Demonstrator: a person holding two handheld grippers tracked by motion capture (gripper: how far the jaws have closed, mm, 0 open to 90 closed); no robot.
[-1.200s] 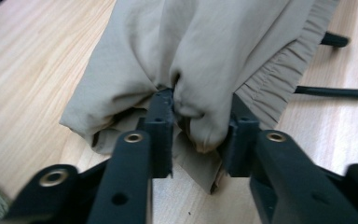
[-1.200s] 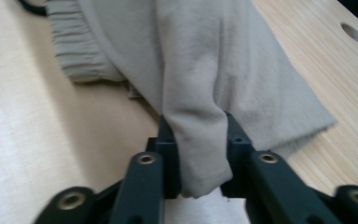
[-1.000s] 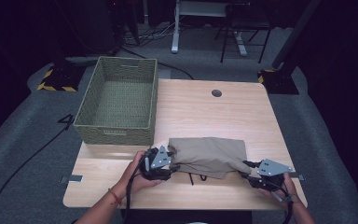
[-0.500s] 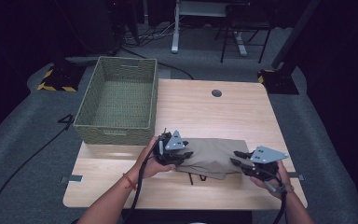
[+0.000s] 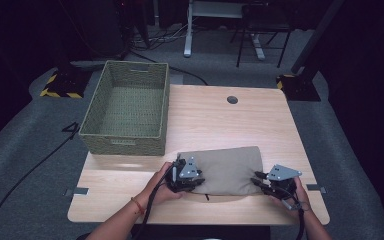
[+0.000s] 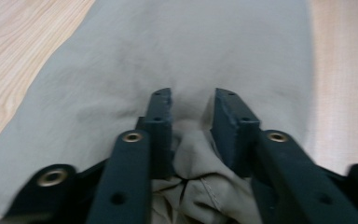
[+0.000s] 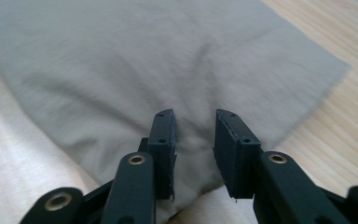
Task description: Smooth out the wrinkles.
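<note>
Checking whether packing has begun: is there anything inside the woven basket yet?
No. In the high view the basket shows only its bare woven floor, and the folded khaki cloth lies on the table.

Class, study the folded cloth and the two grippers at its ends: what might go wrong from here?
1. The left gripper pinches a bunched fold of the cloth, perhaps only some layers, so a lift may unfold it.
2. The right gripper bites near the edge; it may slip.
3. The basket has tall walls; sagging cloth may catch.
</note>
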